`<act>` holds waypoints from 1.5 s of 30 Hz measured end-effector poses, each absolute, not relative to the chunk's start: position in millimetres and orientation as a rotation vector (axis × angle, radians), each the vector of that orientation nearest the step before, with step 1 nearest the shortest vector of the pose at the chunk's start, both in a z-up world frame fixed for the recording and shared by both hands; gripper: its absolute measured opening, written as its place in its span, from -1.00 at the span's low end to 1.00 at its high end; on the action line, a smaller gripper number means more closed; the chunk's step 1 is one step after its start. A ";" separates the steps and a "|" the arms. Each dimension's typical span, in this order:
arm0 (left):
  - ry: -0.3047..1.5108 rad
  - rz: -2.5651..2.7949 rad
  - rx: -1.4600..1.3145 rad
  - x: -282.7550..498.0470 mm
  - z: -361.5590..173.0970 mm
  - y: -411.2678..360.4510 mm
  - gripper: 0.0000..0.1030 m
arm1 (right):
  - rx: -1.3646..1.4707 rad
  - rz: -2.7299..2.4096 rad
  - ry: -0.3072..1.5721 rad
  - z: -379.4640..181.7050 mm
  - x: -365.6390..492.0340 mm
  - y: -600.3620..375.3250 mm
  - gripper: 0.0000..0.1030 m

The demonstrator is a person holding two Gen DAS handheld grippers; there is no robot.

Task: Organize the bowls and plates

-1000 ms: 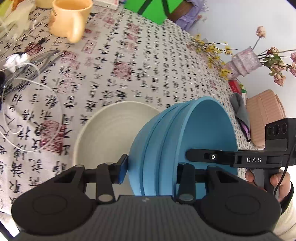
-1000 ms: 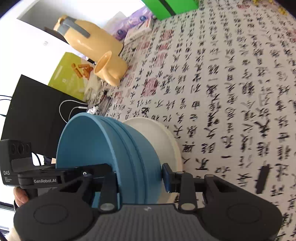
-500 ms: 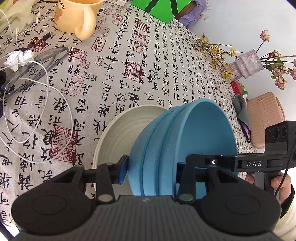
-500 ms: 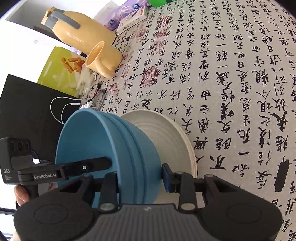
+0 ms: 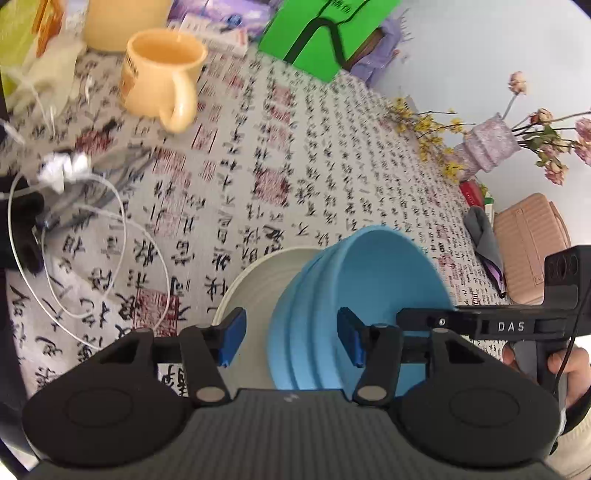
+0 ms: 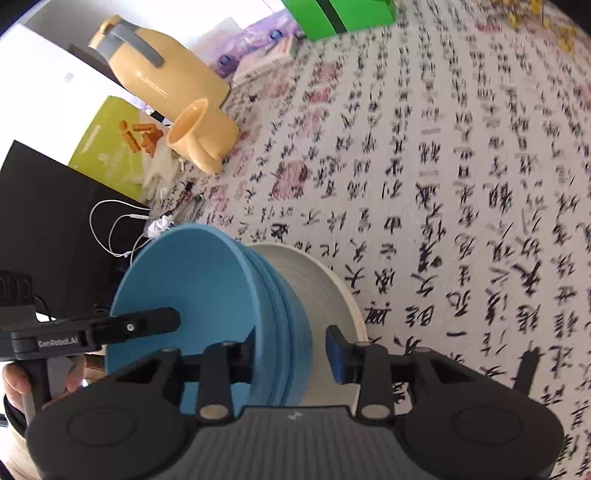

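A blue ribbed bowl point(image 5: 388, 273) rests on a white plate point(image 5: 255, 288) on the calligraphy-print tablecloth. My left gripper point(image 5: 291, 341) straddles the bowl's near wall. Its jaws are opening, and the outer blue pad point(image 5: 232, 341) stands clear of the wall. From the other side, my right gripper point(image 6: 291, 352) straddles the wall of the same bowl point(image 6: 184, 273) above the plate point(image 6: 317, 280). Its jaws are opening too, and a gap shows between its outer pad point(image 6: 334, 354) and the bowl. Neither gripper presses on the bowl.
A yellow mug point(image 5: 162, 74) and a yellow jug point(image 6: 159, 77) stand at the back left, by a green box point(image 5: 317, 29). A white cable point(image 5: 110, 229) loops on the left. A vase of flowers point(image 5: 487, 147) and a pink case point(image 5: 528, 243) are on the right.
Both grippers' jaws have widened and their outer pads have come off the bowl's wall. The left gripper has drawn back and up. The bowl stays on the plate.
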State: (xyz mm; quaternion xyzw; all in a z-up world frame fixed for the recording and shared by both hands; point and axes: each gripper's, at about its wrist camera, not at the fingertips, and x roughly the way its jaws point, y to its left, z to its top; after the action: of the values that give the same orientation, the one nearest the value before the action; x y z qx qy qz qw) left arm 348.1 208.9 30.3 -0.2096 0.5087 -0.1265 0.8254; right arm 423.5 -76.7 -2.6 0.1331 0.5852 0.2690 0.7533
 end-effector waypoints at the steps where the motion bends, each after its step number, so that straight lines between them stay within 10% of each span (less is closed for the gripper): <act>1: 1.065 -0.271 -0.436 346.2 36.9 208.3 0.20 | 0.280 0.578 1.259 4.1 422.2 -79.8 -0.25; 7: 0.926 -0.184 -0.299 342.4 79.4 190.4 0.67 | 0.225 0.529 1.136 52.6 413.3 -106.7 0.07; 15: 0.768 -0.035 -0.152 347.2 83.5 159.9 0.77 | 0.068 0.330 0.931 85.9 401.9 -139.1 0.47; 45: 0.234 -0.051 -0.035 173.8 66.5 90.5 1.00 | -0.030 0.090 0.262 51.4 208.6 -168.2 0.72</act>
State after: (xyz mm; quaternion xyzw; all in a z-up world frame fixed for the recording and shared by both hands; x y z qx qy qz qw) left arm 173.8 90.5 66.5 -0.0176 0.1166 -0.0255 0.9927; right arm 208.6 -168.2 51.4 -0.0151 0.1306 0.0450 0.9903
